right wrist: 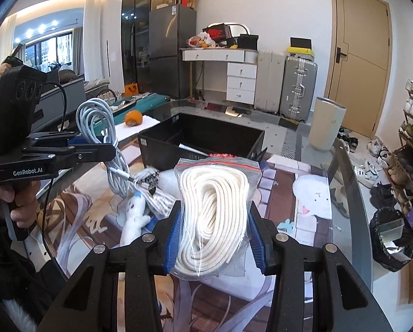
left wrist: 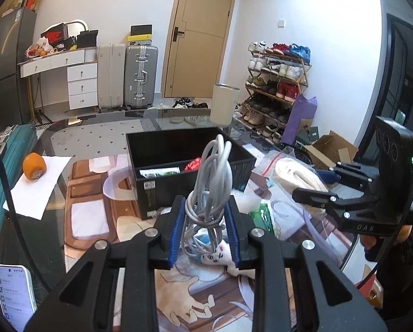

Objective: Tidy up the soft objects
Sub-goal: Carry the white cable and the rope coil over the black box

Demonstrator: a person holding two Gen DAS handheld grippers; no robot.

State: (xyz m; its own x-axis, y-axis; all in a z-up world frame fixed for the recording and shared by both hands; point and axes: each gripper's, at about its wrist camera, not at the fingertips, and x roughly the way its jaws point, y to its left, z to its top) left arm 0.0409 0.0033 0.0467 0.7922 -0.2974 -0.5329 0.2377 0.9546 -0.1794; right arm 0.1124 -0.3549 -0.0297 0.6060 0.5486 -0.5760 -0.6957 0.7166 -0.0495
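Black rectangular storage box (left wrist: 162, 149) already holds a few items; I judge us partway. My right gripper (right wrist: 213, 235) clamps the bagged coil of white rope (right wrist: 214, 207), my left gripper (left wrist: 205, 229) pinches the bundled grey cable (left wrist: 212, 177), both short of it. Small white plush toy (right wrist: 134, 215) waits on the mat.

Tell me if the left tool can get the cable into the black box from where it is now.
Probably yes. The left tool grips the cable just in front of the black box, whose top is open, with nothing between them.
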